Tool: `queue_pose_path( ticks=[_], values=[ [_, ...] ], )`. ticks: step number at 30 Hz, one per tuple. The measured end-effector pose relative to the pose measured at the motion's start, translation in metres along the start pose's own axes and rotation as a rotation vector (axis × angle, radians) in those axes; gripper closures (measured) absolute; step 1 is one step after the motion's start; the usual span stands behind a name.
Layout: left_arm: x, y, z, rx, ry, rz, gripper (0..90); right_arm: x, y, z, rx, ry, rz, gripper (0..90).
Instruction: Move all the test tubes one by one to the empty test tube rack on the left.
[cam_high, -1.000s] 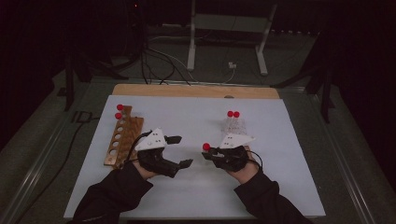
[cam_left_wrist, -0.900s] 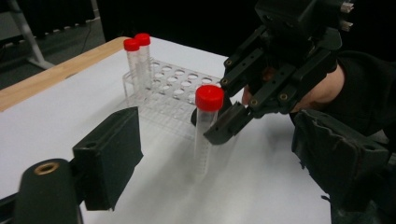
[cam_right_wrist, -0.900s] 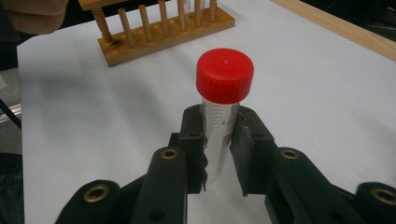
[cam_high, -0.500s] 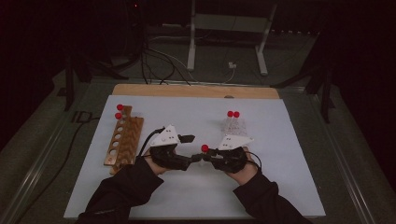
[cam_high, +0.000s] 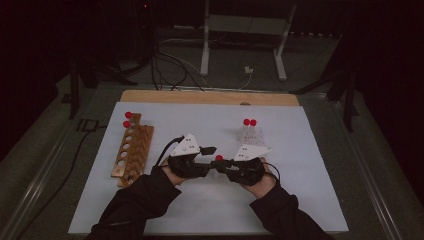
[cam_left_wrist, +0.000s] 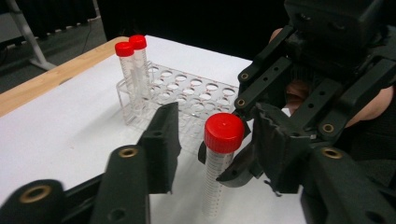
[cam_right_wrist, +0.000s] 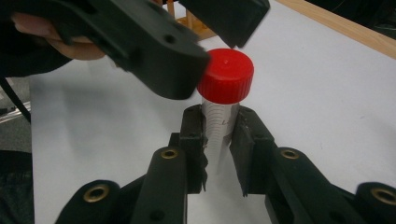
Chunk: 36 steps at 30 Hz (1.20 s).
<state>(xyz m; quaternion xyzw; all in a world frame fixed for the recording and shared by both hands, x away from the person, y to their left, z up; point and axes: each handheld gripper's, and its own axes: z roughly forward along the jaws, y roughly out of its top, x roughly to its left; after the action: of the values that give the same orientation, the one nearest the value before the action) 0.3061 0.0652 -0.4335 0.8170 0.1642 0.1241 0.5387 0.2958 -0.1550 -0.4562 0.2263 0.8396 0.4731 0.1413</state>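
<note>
A clear tube with a red cap (cam_right_wrist: 226, 74) stands upright in my right gripper (cam_right_wrist: 218, 122), which is shut on the tube's body just below the cap. From the left, my left gripper (cam_left_wrist: 217, 126) has its jaws on either side of that red cap (cam_left_wrist: 224, 133). The jaws have just been closing. One fingertip (cam_right_wrist: 187, 65) lies against the cap's side, and the other stands apart from it. In the high view both grippers meet at mid-table, left gripper (cam_high: 209, 157) facing right gripper (cam_high: 223, 165), with the red cap (cam_high: 218, 158) between them.
A wooden rack (cam_high: 132, 150) lies at the left with two red-capped tubes (cam_high: 127, 119) at its far end. A clear plastic rack (cam_left_wrist: 187, 93) behind the right gripper holds two more red-capped tubes (cam_left_wrist: 130, 60). The white mat (cam_high: 310, 150) covers the table, with a wooden board edge (cam_high: 210, 96) at the far side.
My left gripper has moved right, up to the tube held by my right gripper, and its jaws have narrowed around the red cap. The right gripper has stayed in place.
</note>
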Motion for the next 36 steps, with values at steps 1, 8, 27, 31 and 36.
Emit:
queue_pose_path(
  ticks=[1, 8, 27, 31, 36],
  values=[
    [0.000, 0.000, 0.001, 0.002, -0.001, -0.003, 56.3, 0.000, 0.000, 0.000, 0.000, -0.001, -0.001, 74.9],
    [0.001, -0.003, 0.006, 0.003, -0.023, -0.002, 64.8, 0.000, 0.000, 0.000, 0.001, -0.001, -0.005, 75.0],
    [0.002, 0.001, 0.002, 0.001, -0.017, 0.019, 72.0, -0.002, 0.001, -0.003, -0.032, 0.003, 0.020, 58.3],
    [0.005, 0.002, -0.004, -0.004, 0.003, 0.022, 72.0, -0.004, 0.002, -0.007, -0.042, -0.005, 0.037, 49.8],
    [0.010, 0.003, -0.013, -0.014, 0.031, 0.019, 72.0, -0.005, 0.003, -0.011, -0.056, -0.013, 0.044, 41.3]
  ],
)
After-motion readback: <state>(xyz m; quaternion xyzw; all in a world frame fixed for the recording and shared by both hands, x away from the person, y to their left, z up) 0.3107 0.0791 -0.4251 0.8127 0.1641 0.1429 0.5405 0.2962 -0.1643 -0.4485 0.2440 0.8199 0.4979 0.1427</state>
